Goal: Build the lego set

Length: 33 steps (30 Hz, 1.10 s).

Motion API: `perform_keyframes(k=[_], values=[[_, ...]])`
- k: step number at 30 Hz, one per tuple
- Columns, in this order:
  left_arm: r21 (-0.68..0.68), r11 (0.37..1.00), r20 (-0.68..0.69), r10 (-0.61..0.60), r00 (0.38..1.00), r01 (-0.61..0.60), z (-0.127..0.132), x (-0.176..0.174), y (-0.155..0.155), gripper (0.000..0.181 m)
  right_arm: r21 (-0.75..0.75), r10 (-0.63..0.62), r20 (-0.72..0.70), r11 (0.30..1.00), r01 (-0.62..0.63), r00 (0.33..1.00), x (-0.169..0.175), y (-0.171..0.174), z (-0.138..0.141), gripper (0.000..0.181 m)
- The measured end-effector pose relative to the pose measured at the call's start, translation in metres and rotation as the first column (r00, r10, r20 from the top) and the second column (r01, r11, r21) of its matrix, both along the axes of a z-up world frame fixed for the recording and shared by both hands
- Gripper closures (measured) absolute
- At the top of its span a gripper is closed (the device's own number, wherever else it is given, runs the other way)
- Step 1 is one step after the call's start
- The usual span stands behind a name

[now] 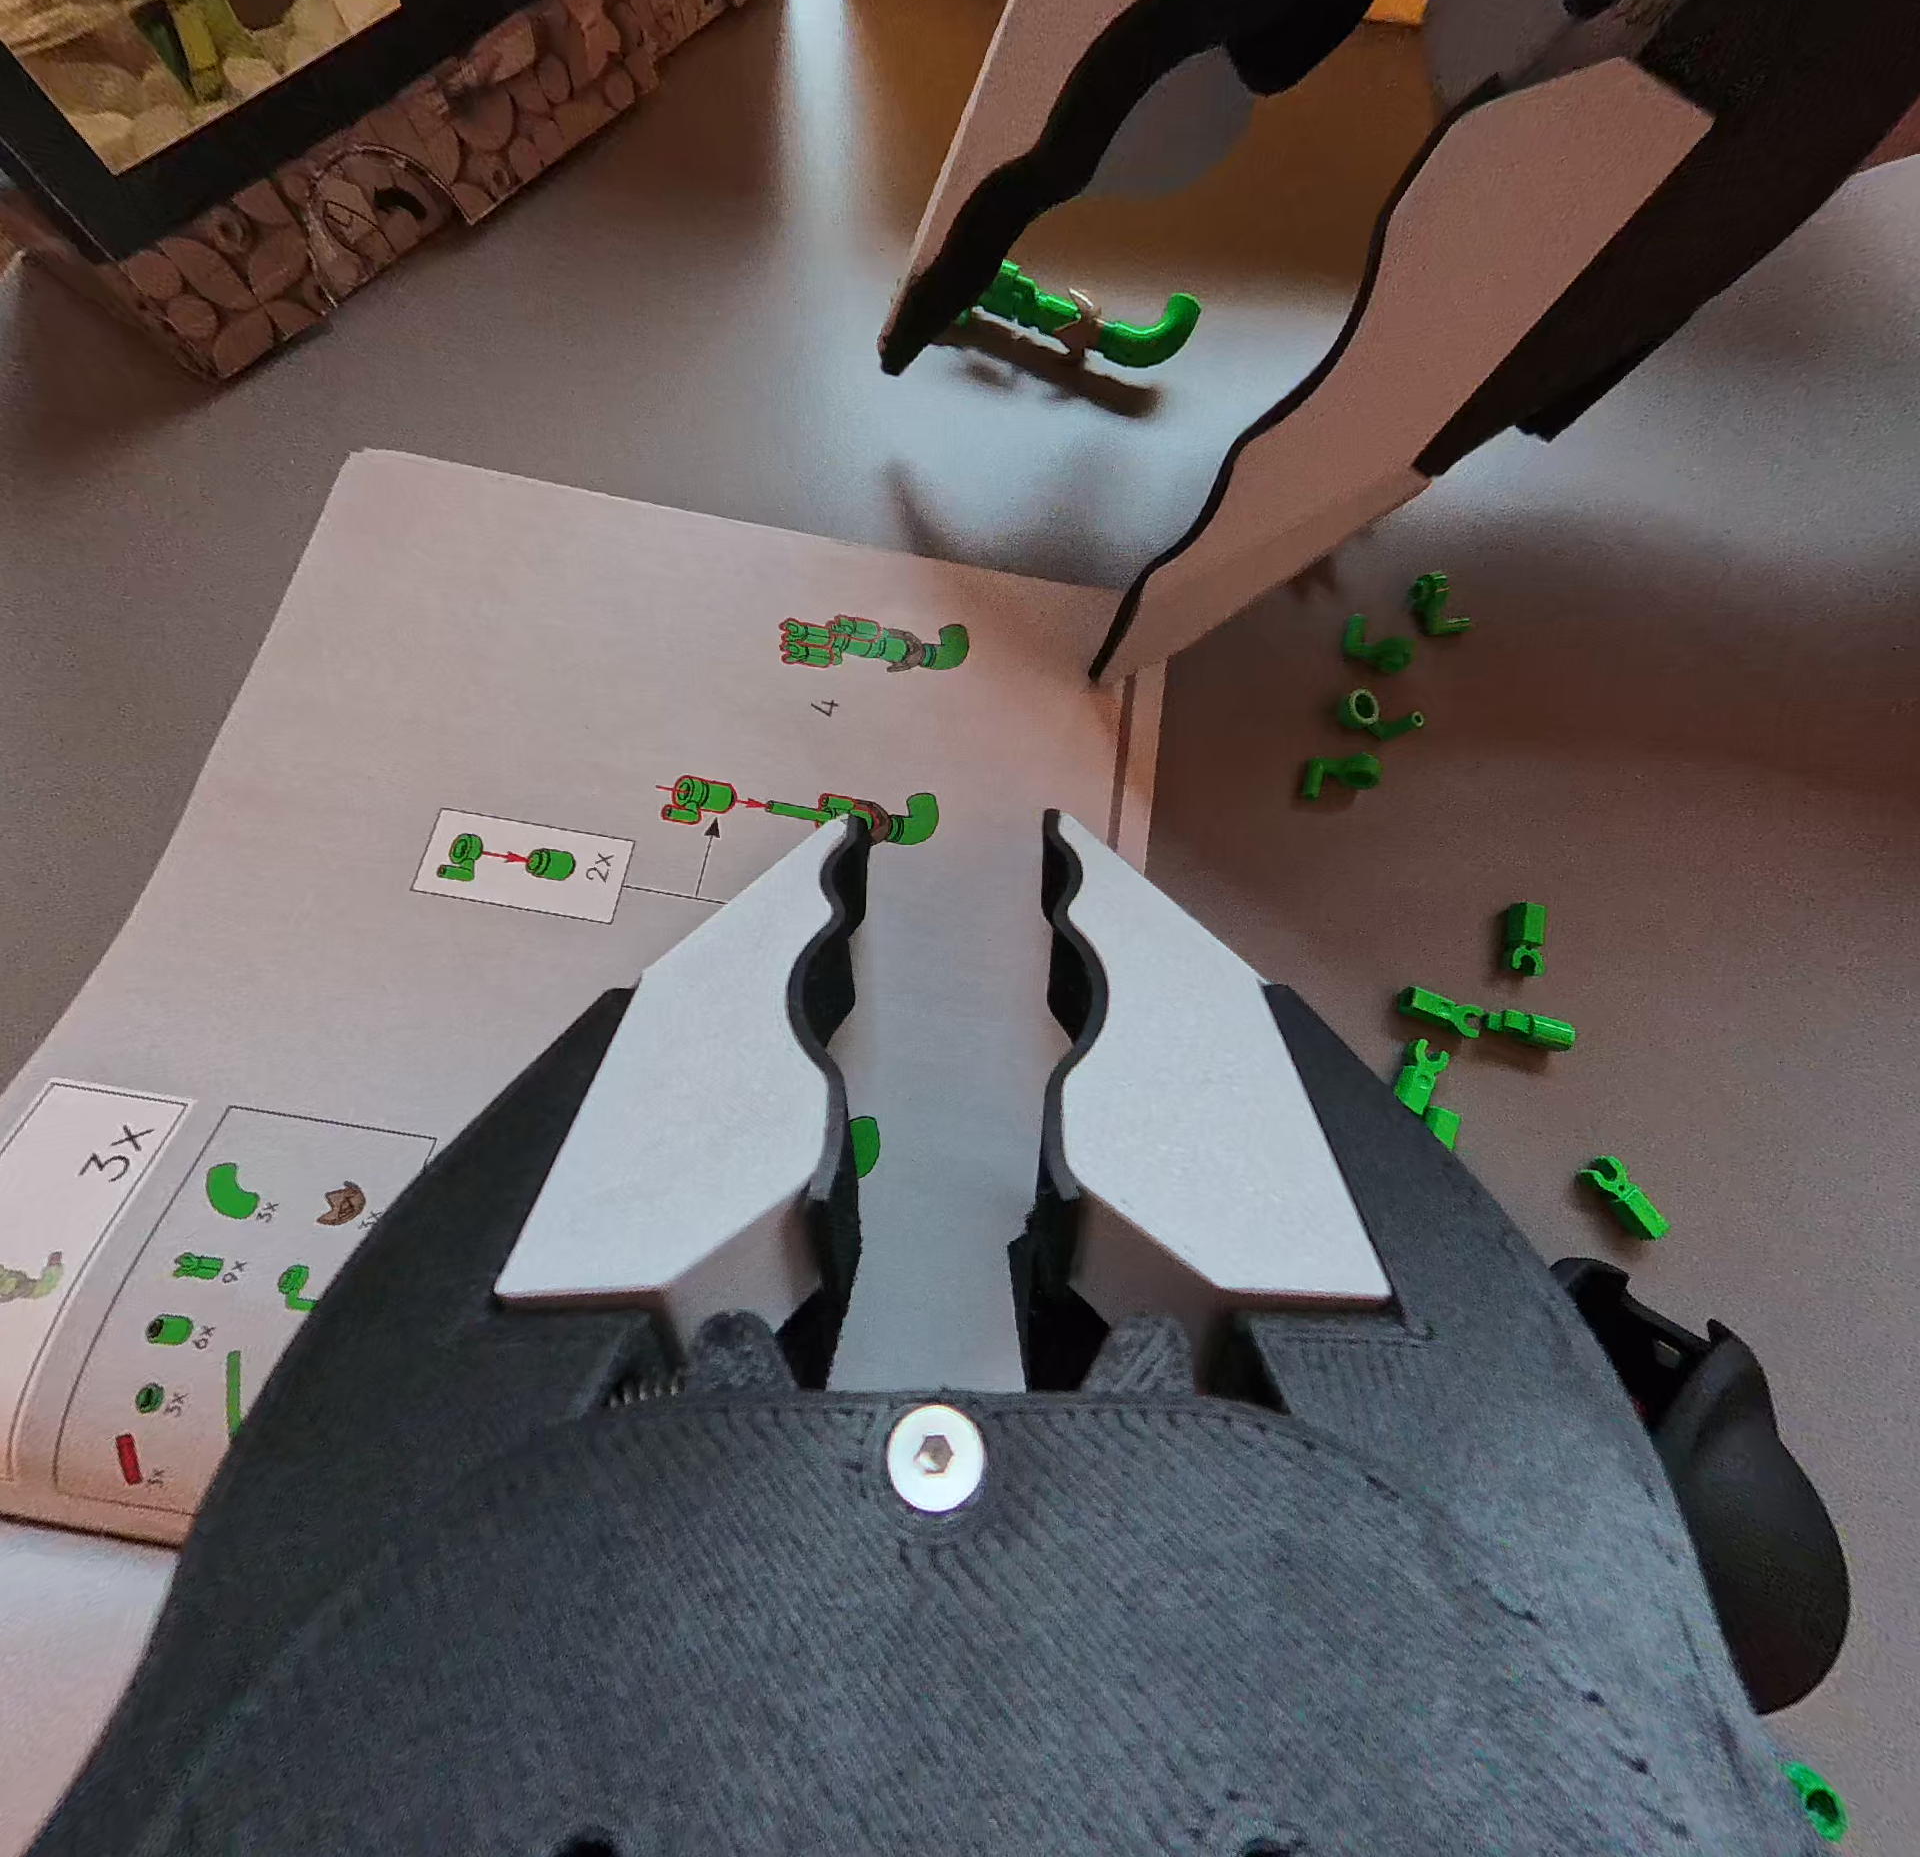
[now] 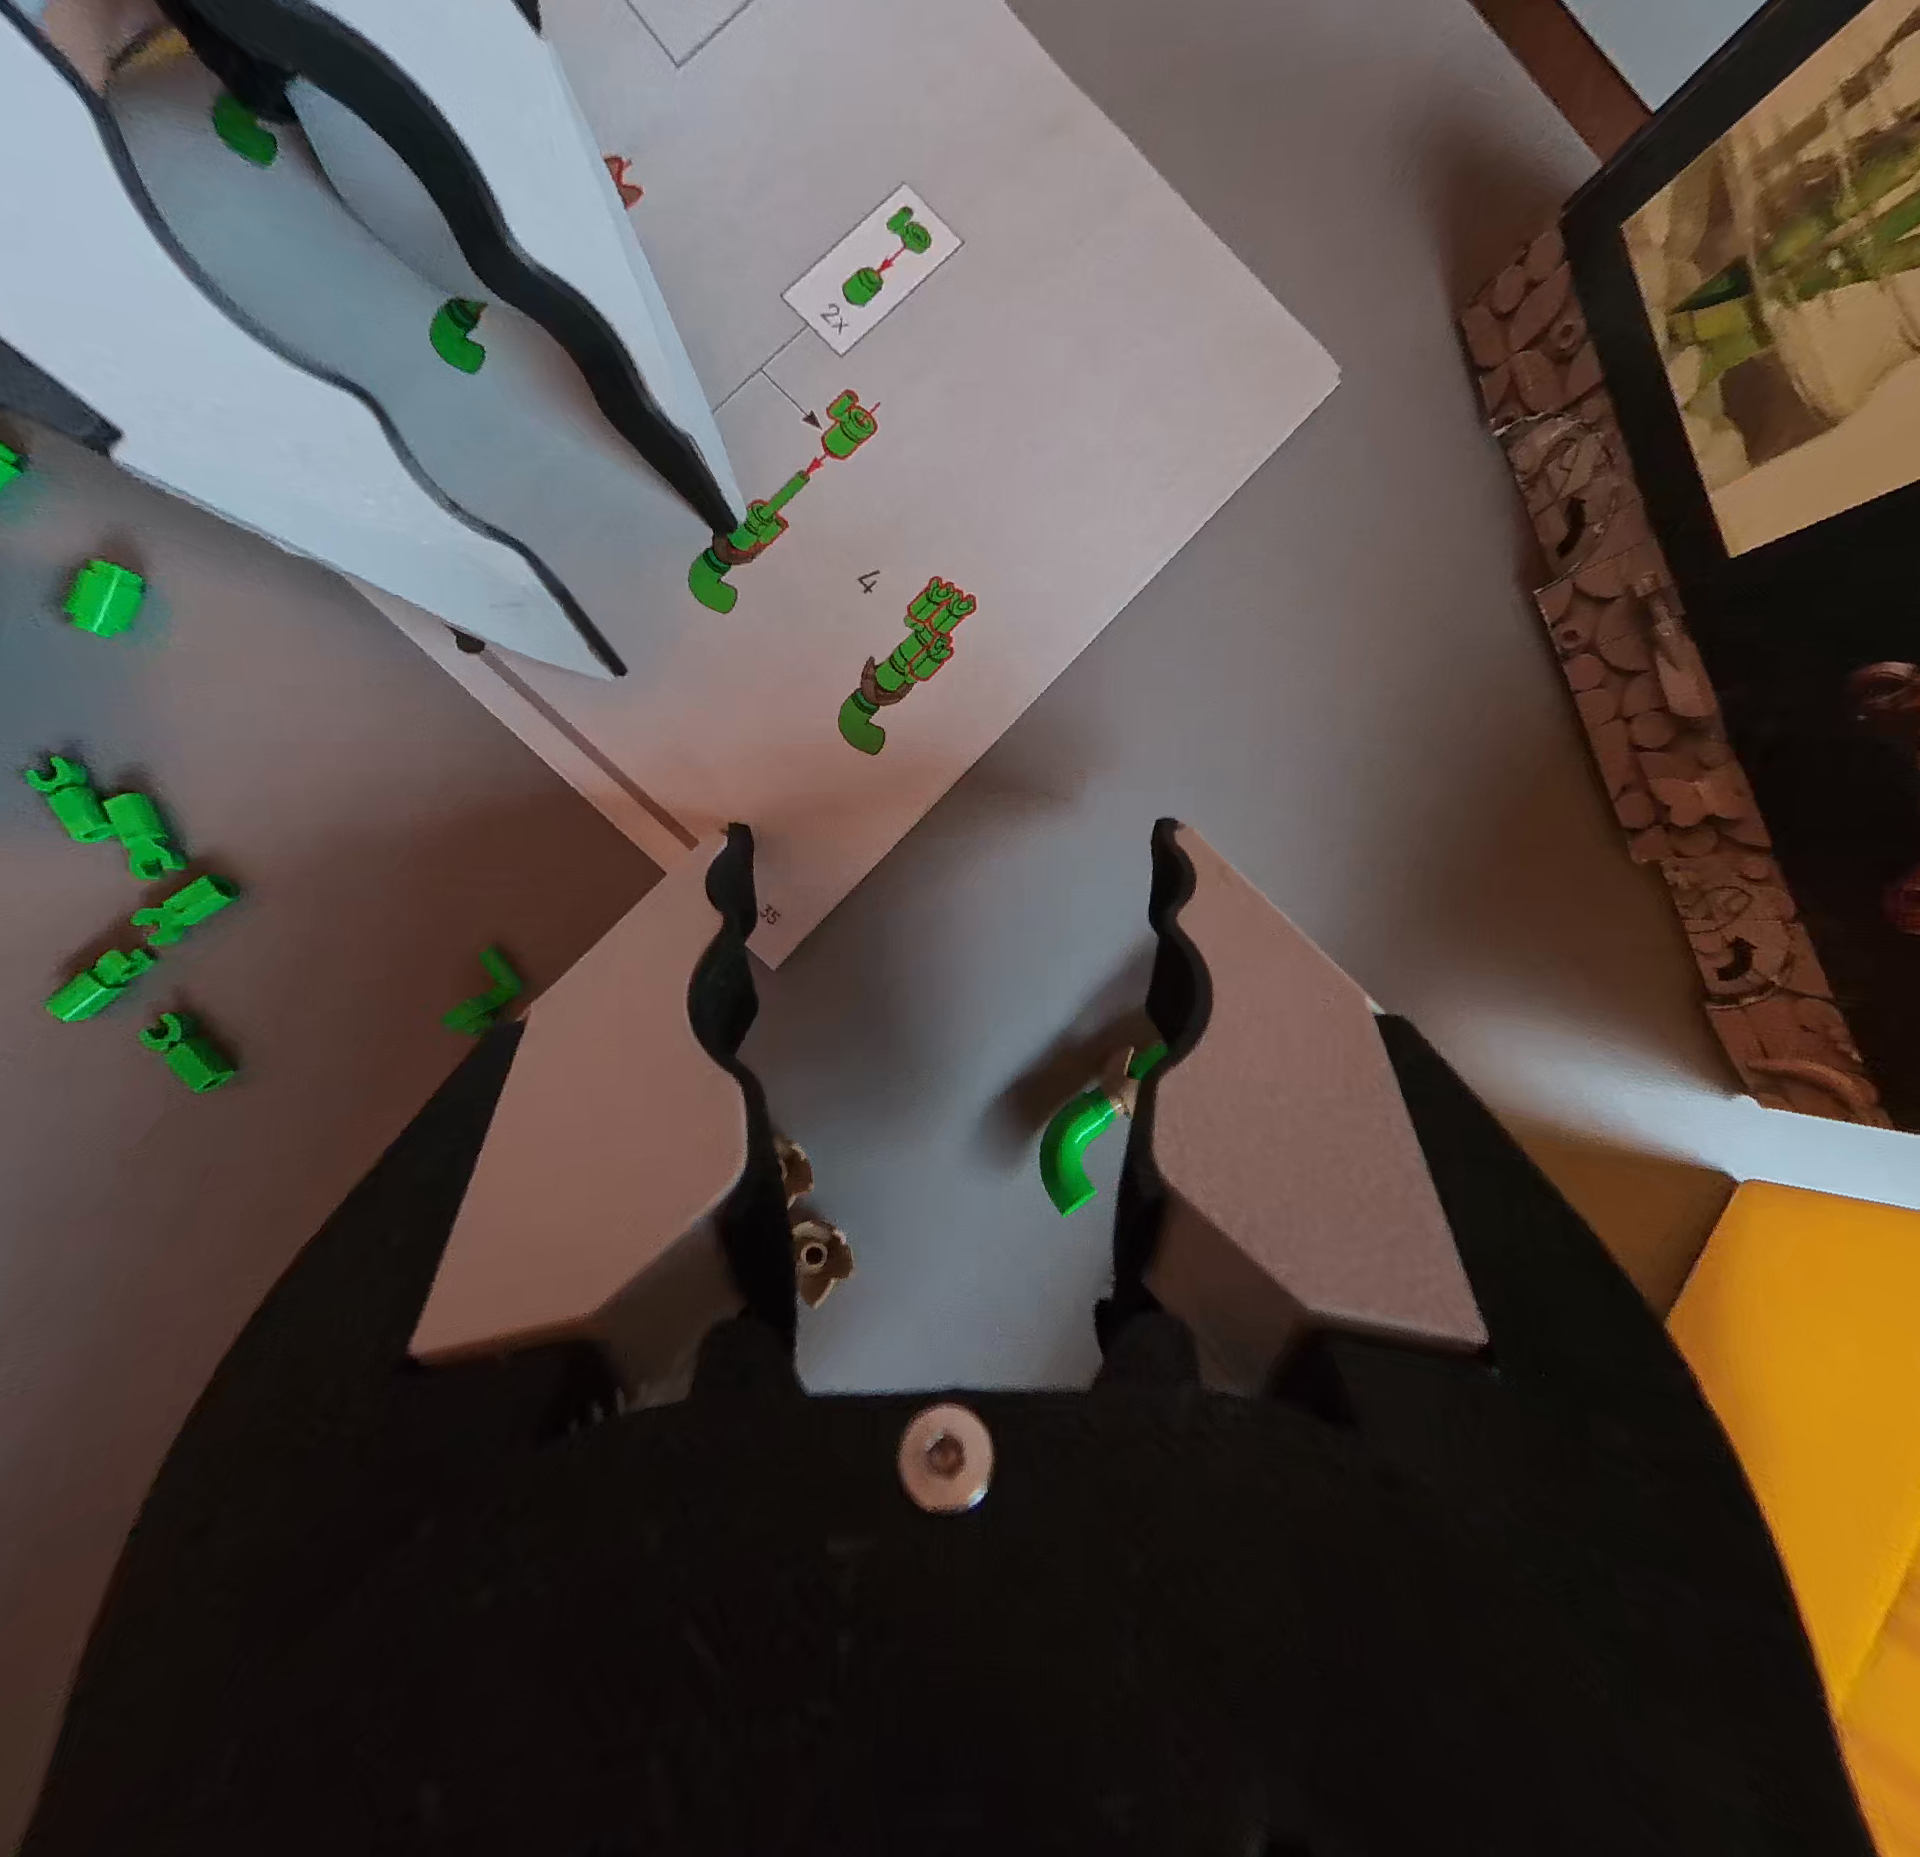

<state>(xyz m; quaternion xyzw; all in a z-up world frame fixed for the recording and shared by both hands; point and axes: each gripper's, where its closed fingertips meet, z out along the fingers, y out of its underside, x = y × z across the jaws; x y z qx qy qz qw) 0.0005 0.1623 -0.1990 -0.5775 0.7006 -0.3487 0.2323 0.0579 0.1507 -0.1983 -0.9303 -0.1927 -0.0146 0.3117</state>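
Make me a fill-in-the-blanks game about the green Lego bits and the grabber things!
1. The loose Lego pieces scattered beside the booklet are all ____.
2. The left hand-held gripper hovers over the open instruction ____.
3. Both the left and the right hand-held gripper have their jaws ____.
4. The small assembled piece lying on the table ends in a curved green ____.

Missing words: green; booklet; open; elbow
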Motion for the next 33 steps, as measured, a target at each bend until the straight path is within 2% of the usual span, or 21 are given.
perform_keyframes(k=[22, 27, 33], values=[[-0.041, 0.998, 0.006, -0.051, 0.999, 0.051, 0.002, -0.003, -0.01, 0.128, -0.009, 0.022, -0.088, 1.0, -0.023, 0.996, -0.007, 0.005, -0.003, 0.112], [0.019, 0.997, -0.001, -0.069, 0.998, 0.069, 0.0, -0.004, -0.012, 0.124, 0.0, 0.024, -0.094, 1.0, -0.024, 0.995, -0.007, 0.006, -0.003, 0.113], [0.102, 0.992, -0.018, -0.069, 0.997, 0.071, -0.003, -0.004, -0.01, 0.129, 0.005, 0.024, -0.097, 1.0, -0.023, 0.995, -0.007, 0.006, -0.003, 0.113]])
